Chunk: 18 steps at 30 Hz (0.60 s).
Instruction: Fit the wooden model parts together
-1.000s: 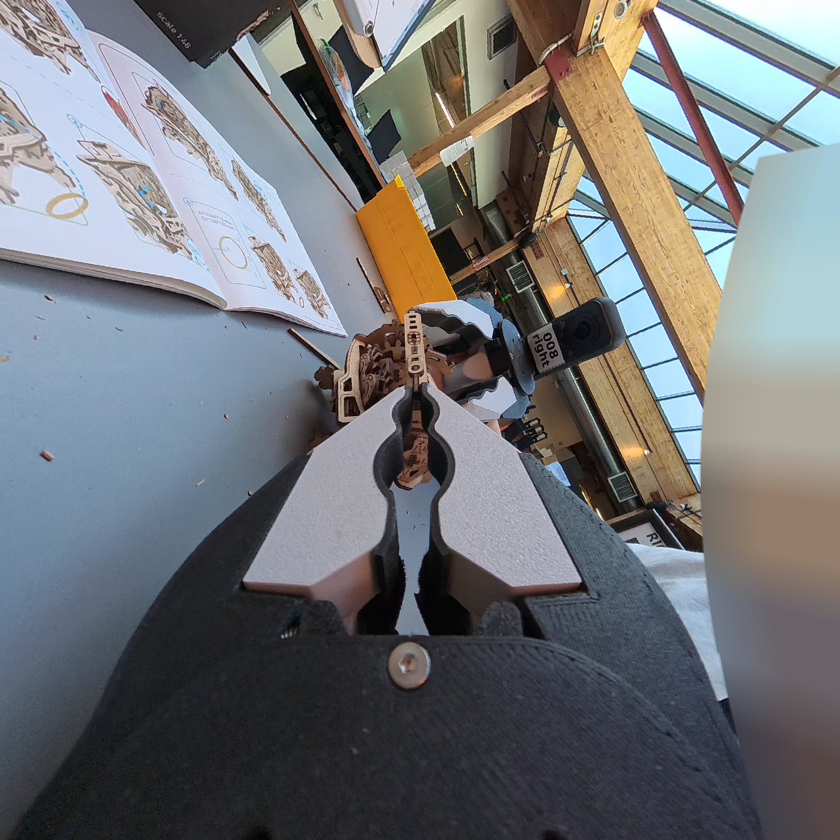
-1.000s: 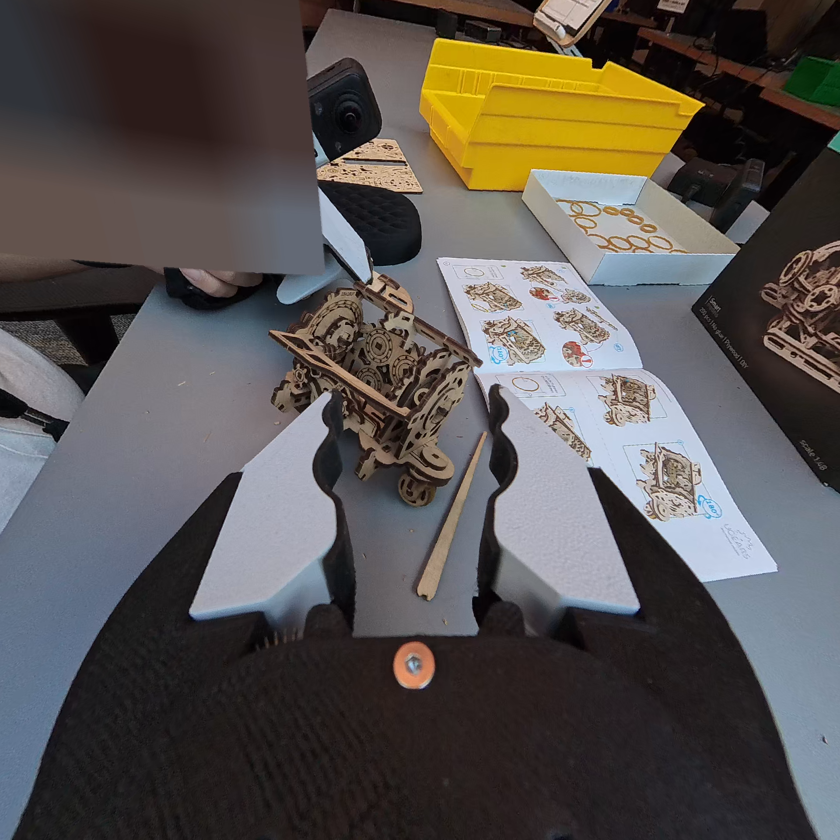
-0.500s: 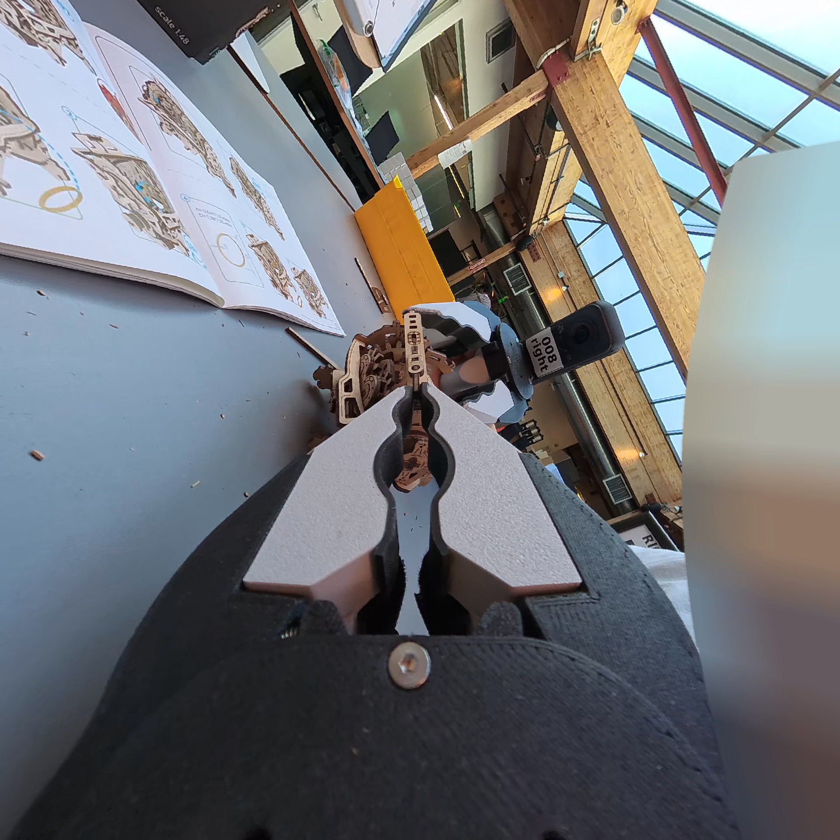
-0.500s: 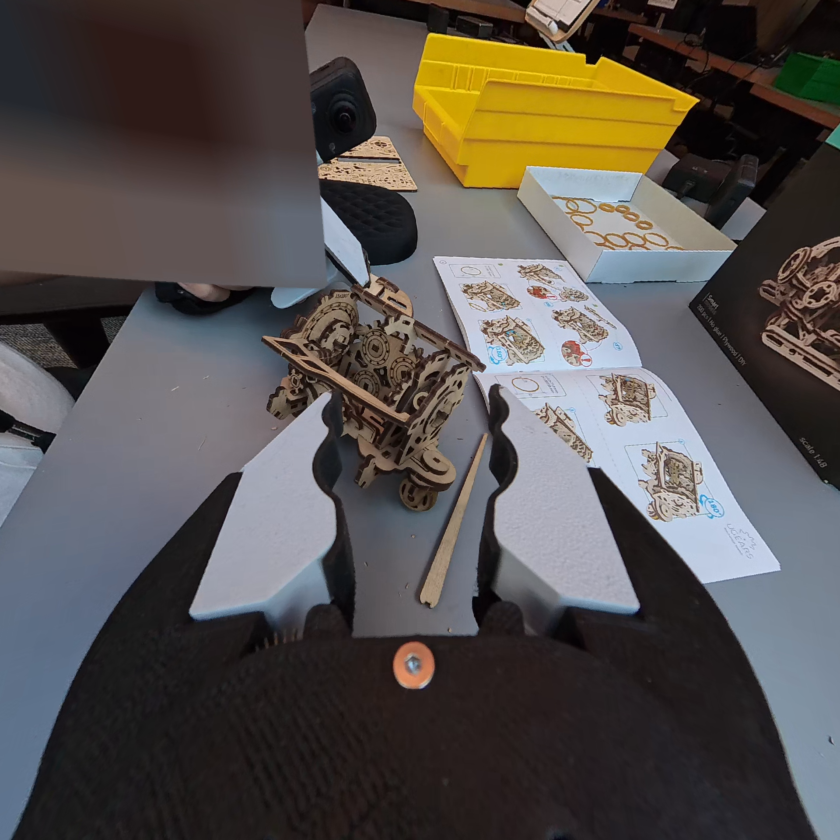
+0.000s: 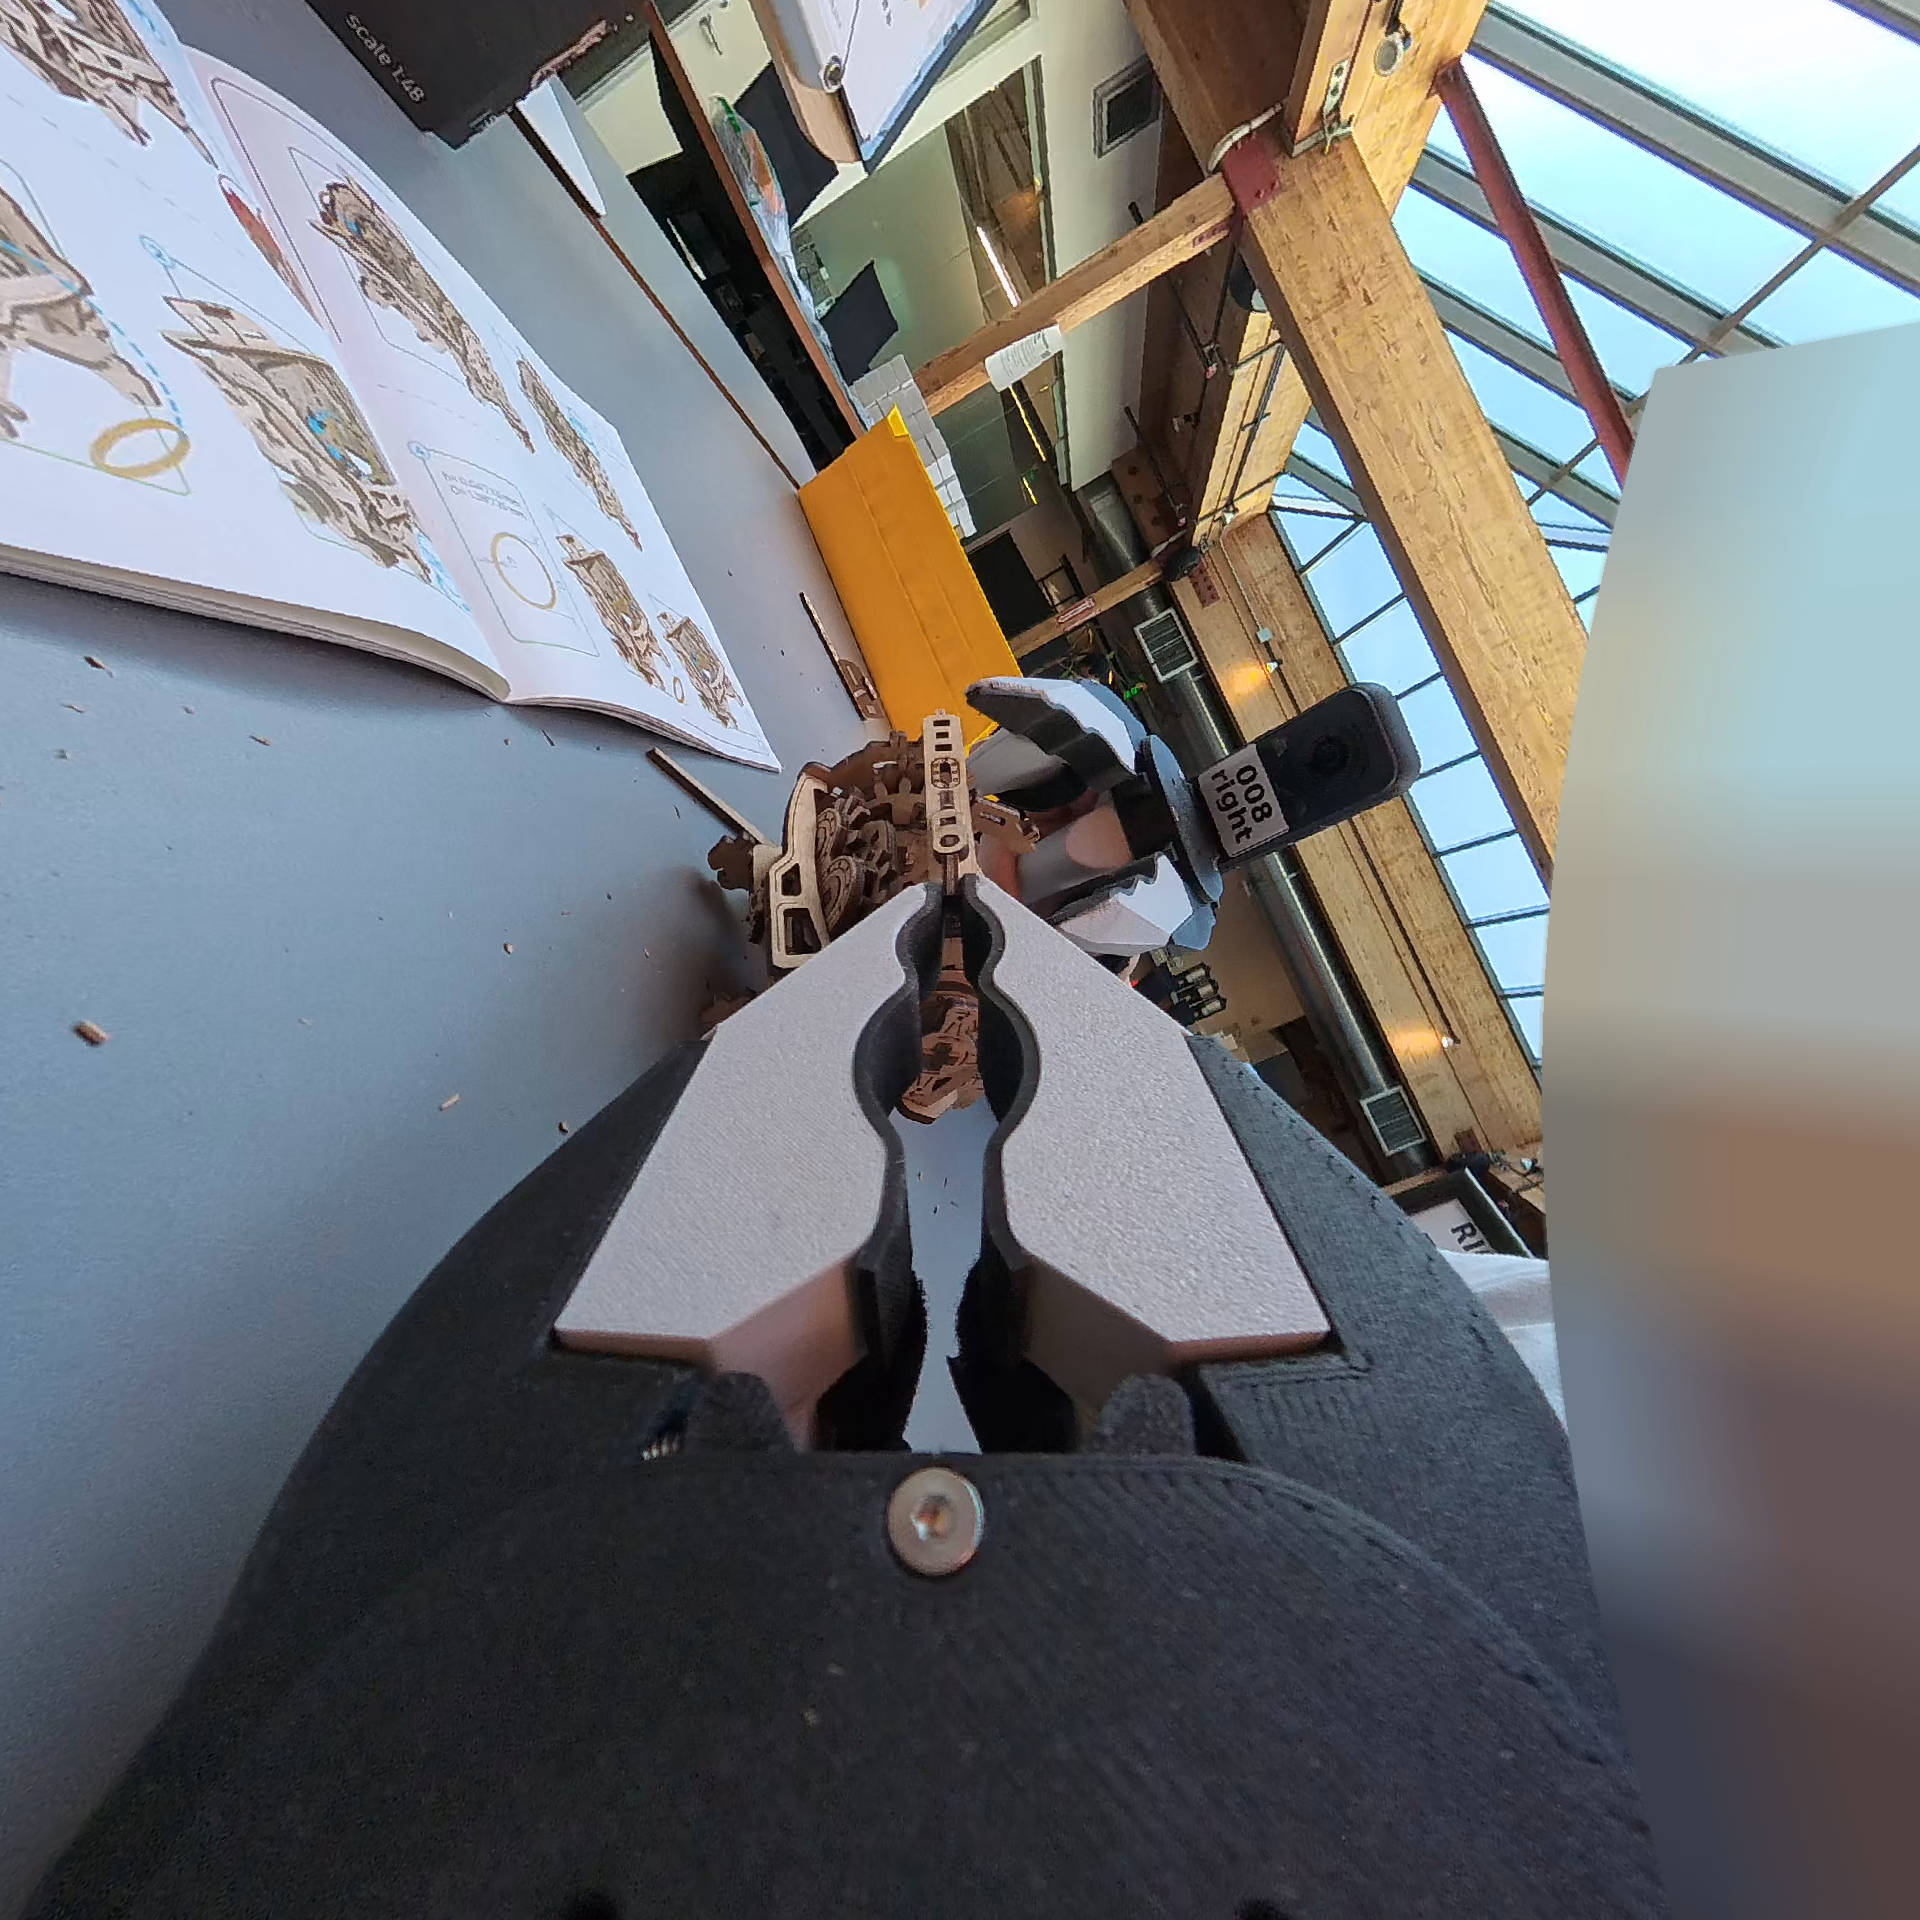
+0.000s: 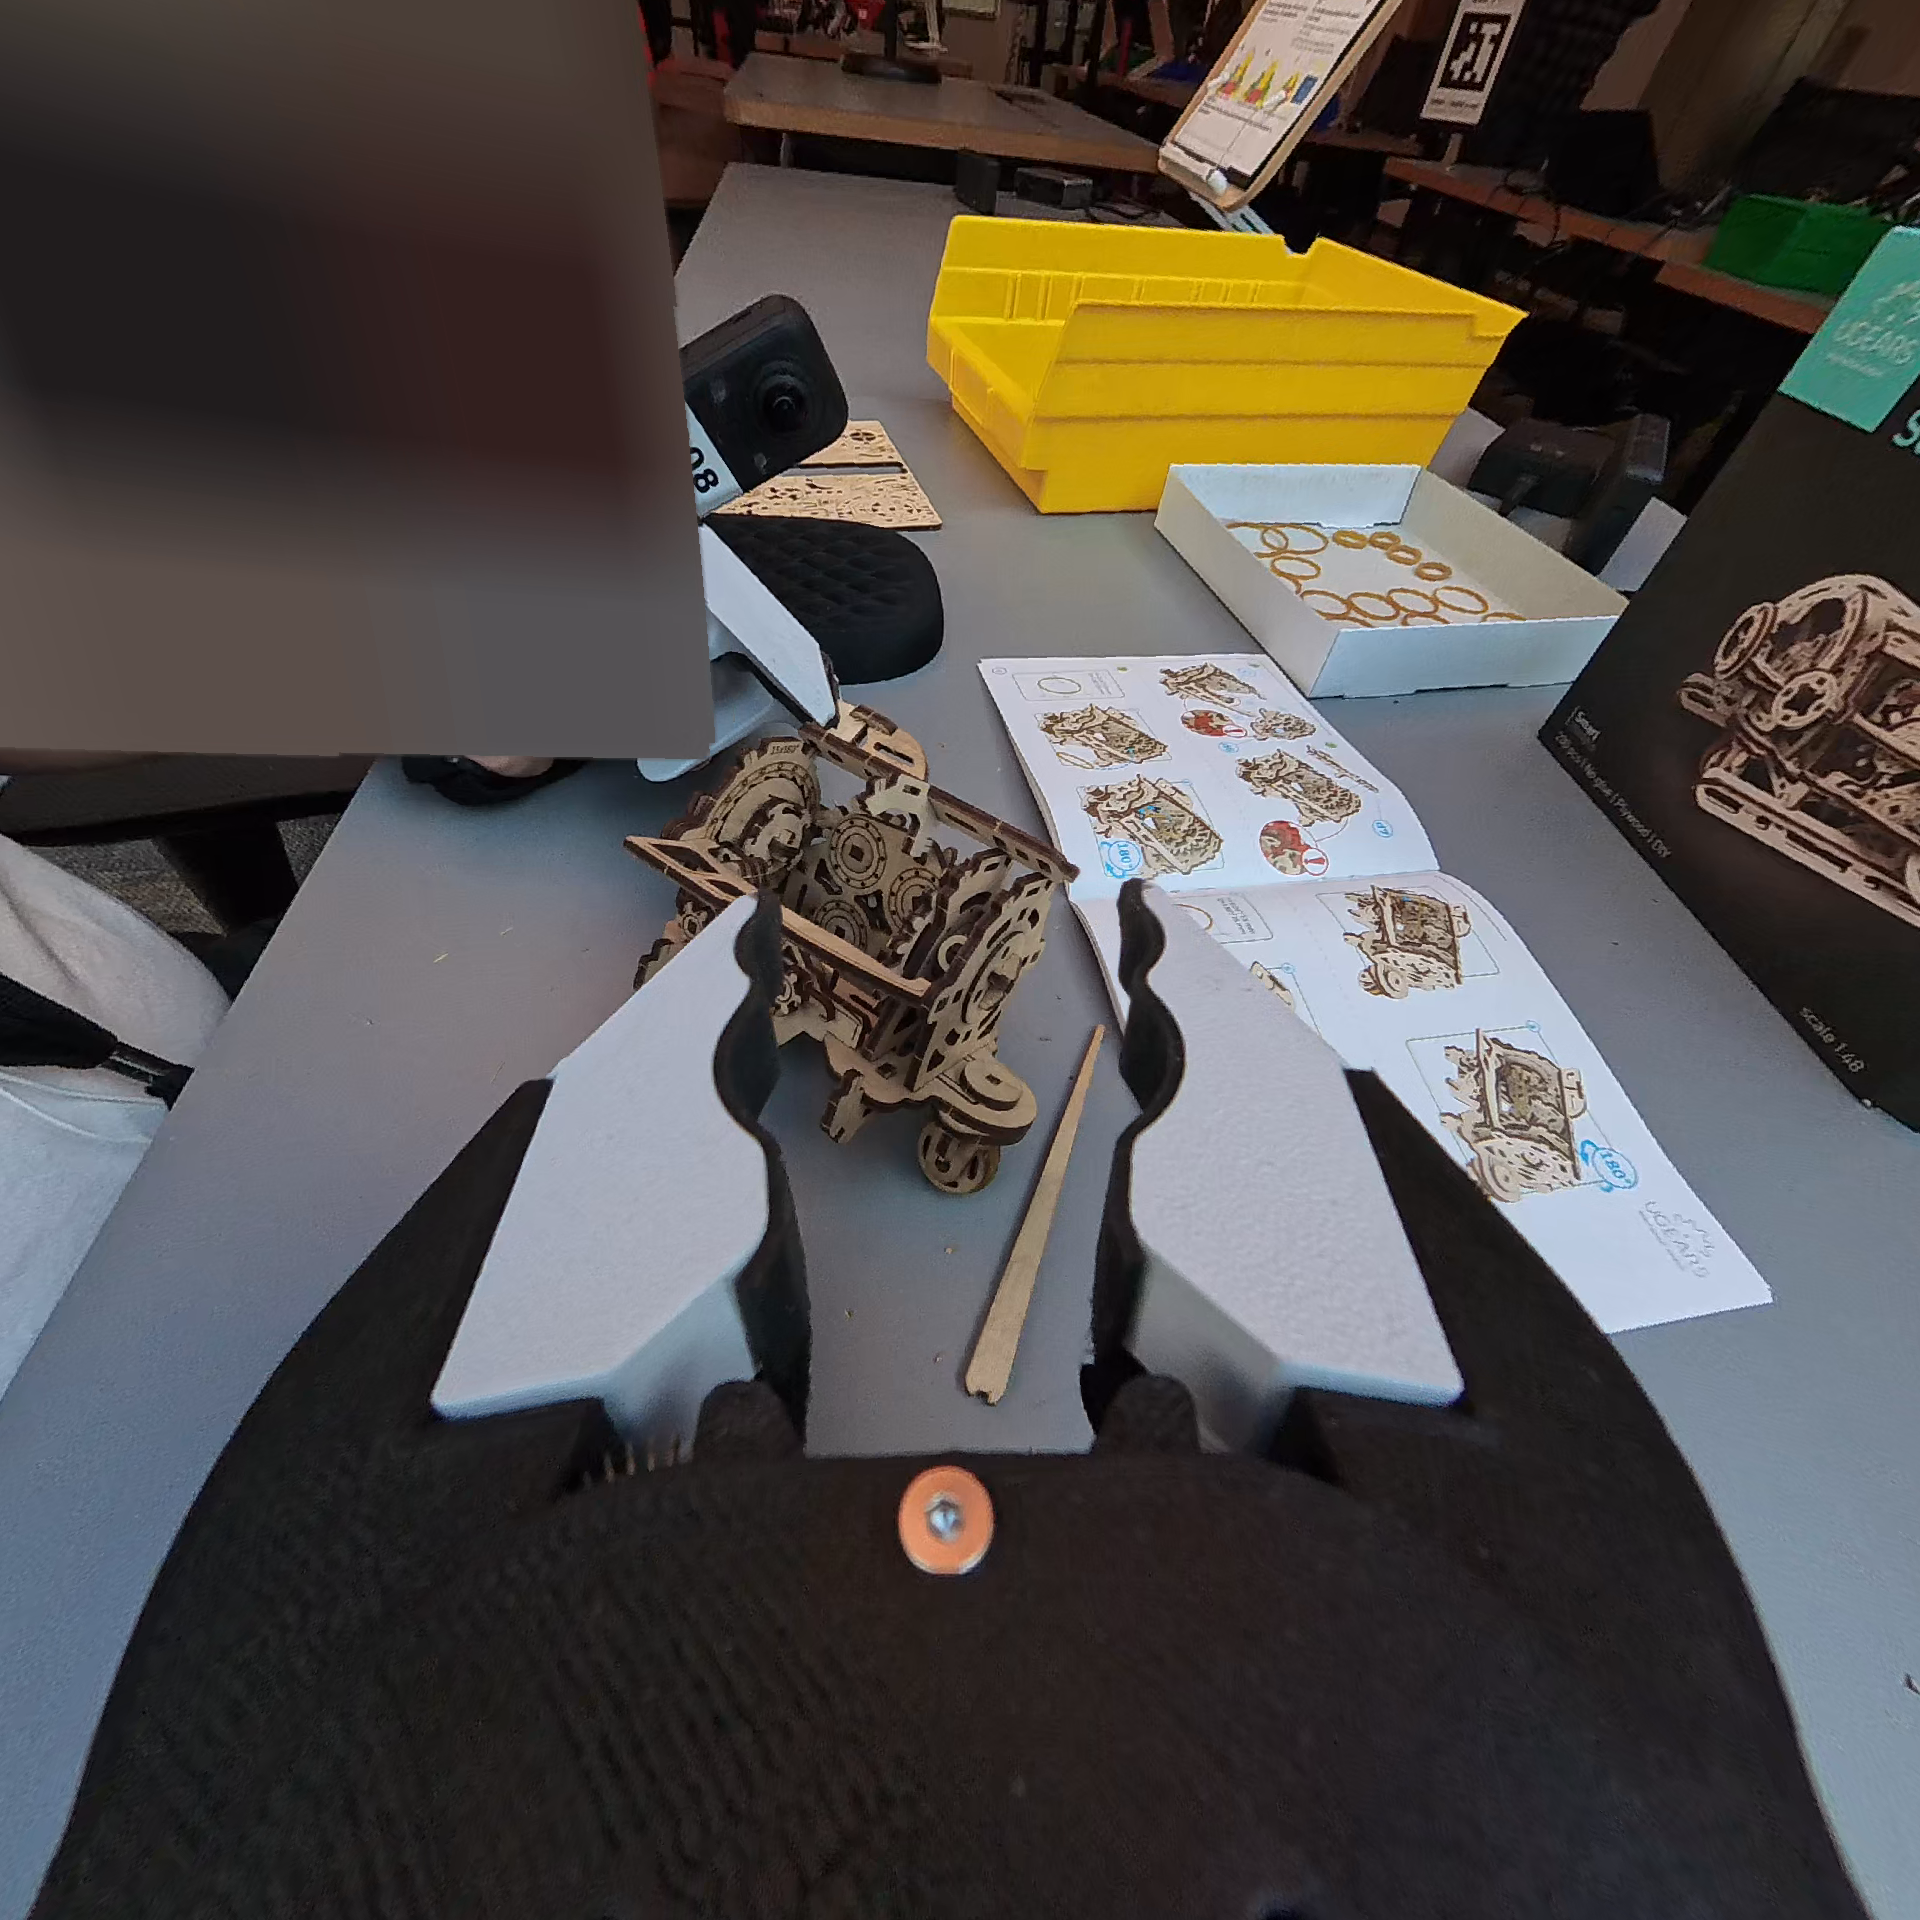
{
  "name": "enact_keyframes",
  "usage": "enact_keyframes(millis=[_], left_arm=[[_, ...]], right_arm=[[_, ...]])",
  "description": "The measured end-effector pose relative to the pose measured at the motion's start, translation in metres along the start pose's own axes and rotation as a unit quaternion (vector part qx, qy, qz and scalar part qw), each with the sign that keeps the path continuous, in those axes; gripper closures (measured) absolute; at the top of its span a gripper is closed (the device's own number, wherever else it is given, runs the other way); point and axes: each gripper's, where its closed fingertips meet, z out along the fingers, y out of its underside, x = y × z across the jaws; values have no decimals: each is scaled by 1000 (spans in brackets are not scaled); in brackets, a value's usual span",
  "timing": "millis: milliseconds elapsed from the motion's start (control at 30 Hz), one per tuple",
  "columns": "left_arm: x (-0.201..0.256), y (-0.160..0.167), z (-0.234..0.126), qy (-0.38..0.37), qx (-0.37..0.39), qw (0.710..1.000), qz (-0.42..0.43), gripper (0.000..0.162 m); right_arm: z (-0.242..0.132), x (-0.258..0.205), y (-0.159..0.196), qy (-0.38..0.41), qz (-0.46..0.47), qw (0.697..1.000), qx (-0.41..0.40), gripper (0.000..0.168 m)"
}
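The wooden model (image 6: 873,914), a small cart of laser-cut gears and frames, stands tilted on the grey table (image 6: 416,1039). My left gripper (image 5: 951,899) is shut on a thin frame strip at the model's upper corner (image 5: 943,790). It also shows in the right wrist view (image 6: 805,681), at the model's far top edge. My right gripper (image 6: 945,904) is open and empty, with its tips at the model's near side. In the left wrist view the right gripper (image 5: 1081,821) shows open just behind the model. A loose wooden stick (image 6: 1039,1205) lies between the right fingers.
An open instruction booklet (image 6: 1330,935) lies right of the model. Behind it are a white tray (image 6: 1455,644) of wooden rings, a yellow bin (image 6: 1195,353) and a black kit box (image 6: 1766,727) at the right. A wooden parts sheet (image 6: 842,488) and a black pad (image 6: 831,592) lie at the back left. Tip to tip, the grippers are about 8 cm apart. About 9 cm separates my right fingertips from the loose wooden stick (image 6: 1039,1205).
The left gripper keeps its hold on the model's strip. The right gripper stays open at the model and has tilted up slightly. The model has hardly moved.
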Motion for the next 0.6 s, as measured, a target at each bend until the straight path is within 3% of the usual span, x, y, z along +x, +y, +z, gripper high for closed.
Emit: enact_keyframes(millis=[600], left_arm=[[2,0,0,14,1,1000,-13,162]], right_arm=[[1,11,4,30,5,1000,-5,104]])
